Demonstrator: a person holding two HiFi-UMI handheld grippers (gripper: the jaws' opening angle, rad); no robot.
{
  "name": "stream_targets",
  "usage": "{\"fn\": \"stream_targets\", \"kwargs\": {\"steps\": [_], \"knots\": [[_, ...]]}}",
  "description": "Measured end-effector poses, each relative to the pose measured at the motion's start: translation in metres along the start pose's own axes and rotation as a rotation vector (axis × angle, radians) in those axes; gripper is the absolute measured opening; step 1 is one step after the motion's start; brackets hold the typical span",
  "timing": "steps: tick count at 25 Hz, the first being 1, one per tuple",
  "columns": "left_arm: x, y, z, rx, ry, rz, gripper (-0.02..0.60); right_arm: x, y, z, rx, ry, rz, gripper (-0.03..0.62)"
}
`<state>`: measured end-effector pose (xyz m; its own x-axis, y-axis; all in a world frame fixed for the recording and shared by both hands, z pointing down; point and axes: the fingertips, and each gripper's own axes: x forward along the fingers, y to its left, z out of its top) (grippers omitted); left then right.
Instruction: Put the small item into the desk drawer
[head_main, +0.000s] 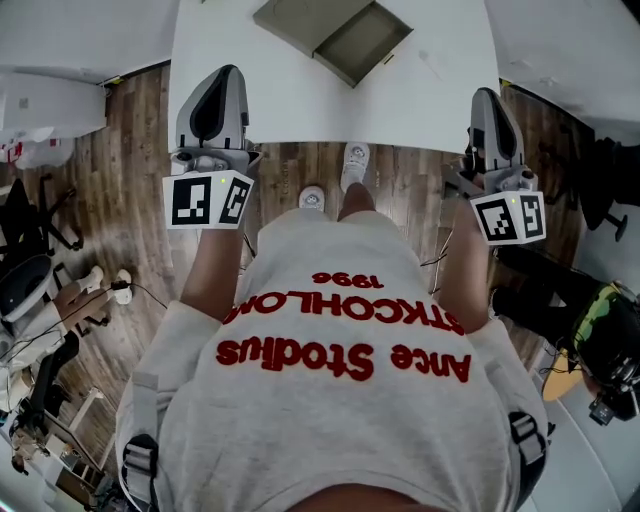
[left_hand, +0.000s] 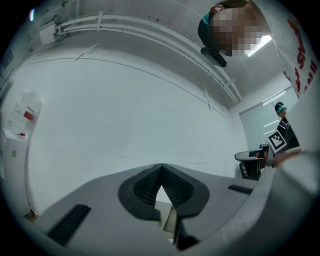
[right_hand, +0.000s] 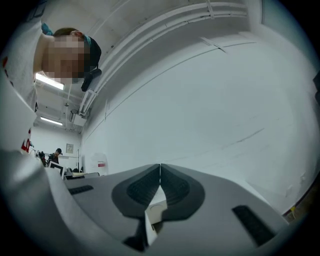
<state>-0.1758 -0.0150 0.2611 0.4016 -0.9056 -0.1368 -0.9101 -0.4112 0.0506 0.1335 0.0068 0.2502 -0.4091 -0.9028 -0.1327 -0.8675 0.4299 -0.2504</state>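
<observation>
A flat grey drawer box (head_main: 300, 22) lies on the white desk (head_main: 290, 100) at its far middle, with its darker inside (head_main: 362, 42) showing. I cannot make out any small item on the desk. My left gripper (head_main: 222, 72) hovers at the desk's near left edge, pointing away from me, with its jaws closed tip to tip and nothing between them (left_hand: 161, 167). My right gripper (head_main: 484, 95) is held at the near right edge, also shut and empty (right_hand: 160, 166). Both gripper views look at a bare white wall.
I stand on a wooden floor (head_main: 130, 180) with my shoes (head_main: 354, 160) under the desk's front edge. Black chairs and cables (head_main: 40, 260) crowd the left. A person with dark gear (head_main: 590, 330) sits at the right. More white tables flank the desk.
</observation>
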Motion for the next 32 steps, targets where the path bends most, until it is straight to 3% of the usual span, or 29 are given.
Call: {"fn": "stream_targets", "kwargs": {"steps": [10, 19, 27, 32], "knots": [[0.090, 0.015, 0.000, 0.042, -0.008, 0.096, 0.005, 0.101, -0.070, 0.011, -0.046, 0.022, 0.097, 0.006], [0.139, 0.014, -0.017, 0.051, -0.009, 0.196, 0.005, 0.153, -0.127, 0.003, -0.054, 0.055, 0.163, 0.006], [0.166, -0.003, -0.032, 0.062, 0.008, 0.165, 0.005, 0.166, -0.143, -0.013, -0.042, 0.090, 0.151, 0.006], [0.179, -0.003, -0.054, 0.045, 0.046, 0.113, 0.005, 0.161, -0.147, -0.040, -0.031, 0.167, 0.114, 0.008]]}}
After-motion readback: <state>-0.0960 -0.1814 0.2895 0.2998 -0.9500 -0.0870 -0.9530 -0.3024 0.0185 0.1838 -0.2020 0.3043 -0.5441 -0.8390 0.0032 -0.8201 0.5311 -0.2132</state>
